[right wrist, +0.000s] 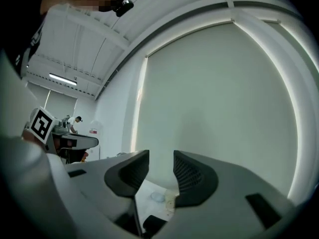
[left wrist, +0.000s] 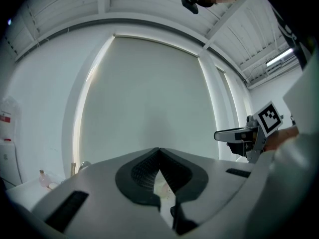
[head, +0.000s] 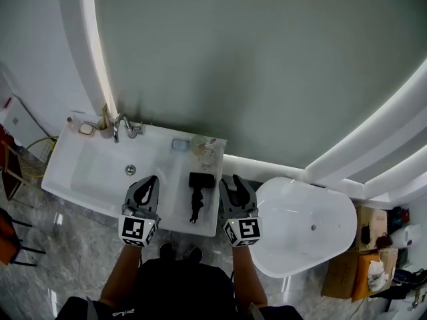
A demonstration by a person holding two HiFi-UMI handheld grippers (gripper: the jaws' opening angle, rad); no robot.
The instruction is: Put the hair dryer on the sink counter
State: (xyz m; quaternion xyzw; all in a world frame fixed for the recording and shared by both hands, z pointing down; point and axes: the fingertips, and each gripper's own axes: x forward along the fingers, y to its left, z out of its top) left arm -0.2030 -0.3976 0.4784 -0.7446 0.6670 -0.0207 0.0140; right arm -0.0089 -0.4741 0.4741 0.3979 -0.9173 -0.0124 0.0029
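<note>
The black hair dryer [head: 197, 193] lies flat on the white sink counter [head: 175, 199], its handle toward the front edge. Both grippers are held level above that front edge, one on each side of the dryer, neither touching it. My left gripper [head: 148, 180] is shut with its tips meeting and nothing between them [left wrist: 159, 149]. My right gripper [head: 230, 179] stands open, a clear gap between its ribbed pads and nothing in it [right wrist: 161, 156]. Each gripper view catches the other gripper off to its side: the right gripper [left wrist: 234, 135] and the left gripper [right wrist: 75, 142].
A chrome faucet [head: 120, 127] and a basin [head: 100, 172] take the counter's left part. A soap dish [head: 87, 129], a clear dish [head: 180, 145] and a round plate [head: 207, 153] sit at the back. A white bathtub [head: 303, 225] stands to the right, cardboard boxes [head: 360, 265] beyond it.
</note>
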